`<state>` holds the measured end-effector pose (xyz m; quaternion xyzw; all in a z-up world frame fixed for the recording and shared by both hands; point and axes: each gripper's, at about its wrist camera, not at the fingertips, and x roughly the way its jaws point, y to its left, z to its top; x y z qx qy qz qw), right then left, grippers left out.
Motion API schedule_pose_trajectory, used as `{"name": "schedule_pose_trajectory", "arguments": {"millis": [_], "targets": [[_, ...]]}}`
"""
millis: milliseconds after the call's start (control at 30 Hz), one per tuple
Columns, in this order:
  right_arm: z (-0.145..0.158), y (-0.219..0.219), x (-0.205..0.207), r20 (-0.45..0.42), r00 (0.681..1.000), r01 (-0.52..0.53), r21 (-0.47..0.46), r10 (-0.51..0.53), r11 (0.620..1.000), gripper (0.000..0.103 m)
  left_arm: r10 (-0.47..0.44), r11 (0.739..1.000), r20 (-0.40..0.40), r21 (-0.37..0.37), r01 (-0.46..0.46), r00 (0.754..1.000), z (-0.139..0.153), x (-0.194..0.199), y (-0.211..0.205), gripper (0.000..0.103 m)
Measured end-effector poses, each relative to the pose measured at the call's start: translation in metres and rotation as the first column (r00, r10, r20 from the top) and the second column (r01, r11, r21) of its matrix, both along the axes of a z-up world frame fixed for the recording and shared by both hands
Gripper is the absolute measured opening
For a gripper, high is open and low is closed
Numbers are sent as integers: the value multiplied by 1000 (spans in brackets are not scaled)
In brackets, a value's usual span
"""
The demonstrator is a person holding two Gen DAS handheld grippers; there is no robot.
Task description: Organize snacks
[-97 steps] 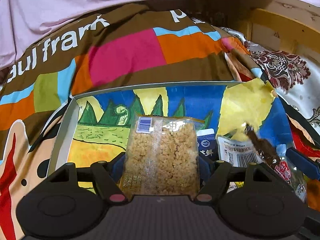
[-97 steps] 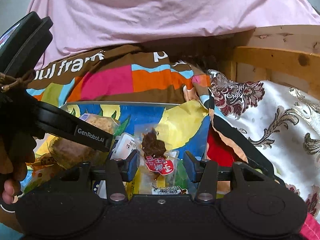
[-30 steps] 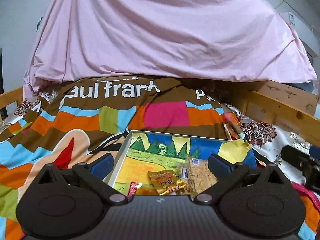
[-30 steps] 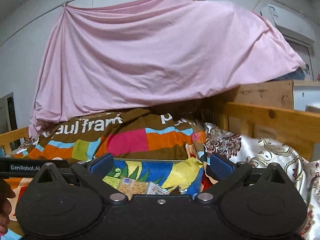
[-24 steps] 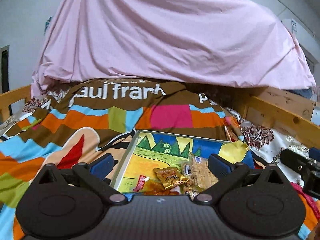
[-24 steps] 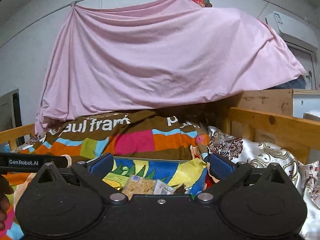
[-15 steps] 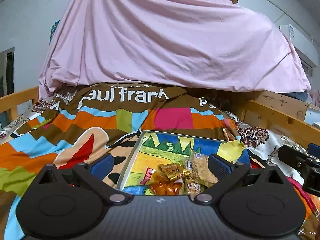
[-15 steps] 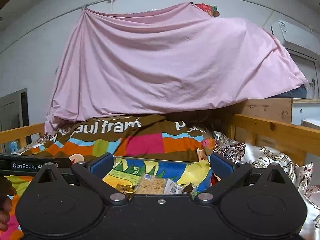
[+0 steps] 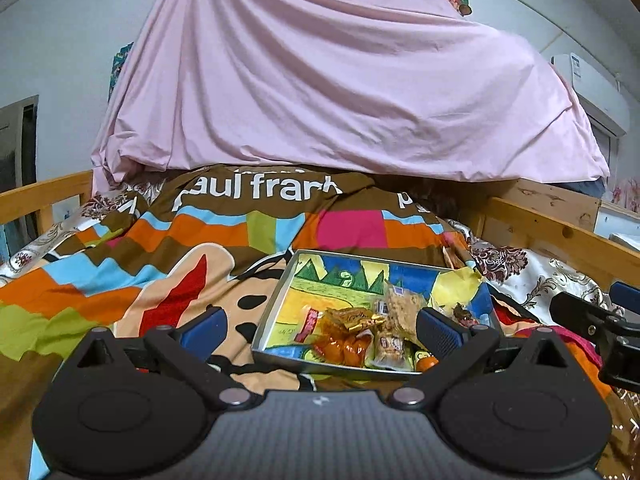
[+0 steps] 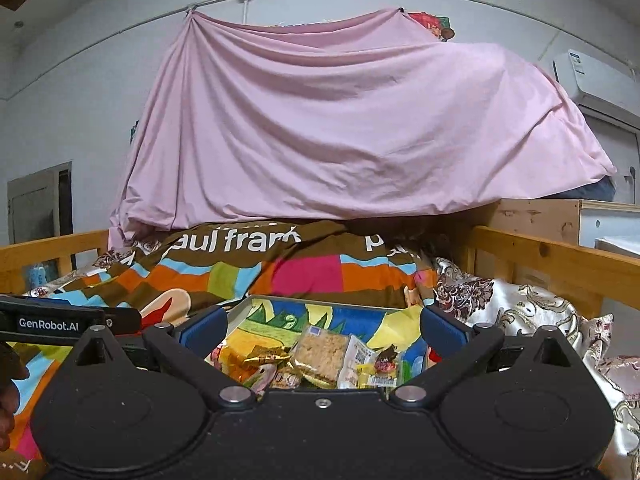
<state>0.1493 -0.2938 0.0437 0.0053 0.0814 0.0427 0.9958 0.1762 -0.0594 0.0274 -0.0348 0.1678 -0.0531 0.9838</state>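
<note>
A shallow painted tray [image 9: 280,300] [image 10: 256,304] lies on the bedspread and holds several snack packs. Among them are a clear bag of puffed rice cake [image 9: 402,306] [image 10: 322,350], a gold wrapper [image 9: 352,318] [image 10: 264,358] and orange sweets [image 9: 344,350]. My left gripper [image 9: 320,326] is open and empty, held back from the tray's near edge. My right gripper [image 10: 320,330] is open too, with nothing between its fingers, above the tray's near side. The right tool's black body [image 9: 592,320] shows at the right of the left wrist view.
The tray rests on a colourful patchwork quilt [image 9: 180,260] [image 10: 320,272]. A floral satin cloth [image 10: 520,312] lies to the right. Wooden bed rails [image 9: 552,232] [image 10: 52,248] run along both sides. A pink sheet [image 9: 340,88] hangs behind. A hand [image 10: 6,392] holds the left tool.
Both grippers let go of their snack packs in the tray, opened wide and drew back and up. The tray now looks smaller and farther away.
</note>
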Motion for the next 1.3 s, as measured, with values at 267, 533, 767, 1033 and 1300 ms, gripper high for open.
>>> {"name": "schedule_pose_trajectory", "arguments": {"millis": [267, 533, 767, 1033, 1300], "targets": [[-7, 9, -18, -9, 1000, -11, -14, 10, 1000, 102, 14, 1000, 5, -19, -14, 1000, -4, -15, 12, 103], [-17, 15, -30, -76, 997, -23, 43, 26, 999, 102, 61, 998, 20, -28, -60, 998, -13, -37, 19, 103], [-27, 23, -43, -125, 992, -12, 47, 18, 999, 102, 55, 998, 5, -15, -55, 998, -30, -53, 24, 103], [-38, 33, -51, -144, 990, 6, 13, -4, 1000, 102, 38, 999, -9, 12, -38, 999, -48, -68, 29, 103], [-49, 43, -47, -181, 983, 1, -15, -3, 1000, 102, 42, 999, -3, 6, -42, 999, -53, -70, 43, 103]]}}
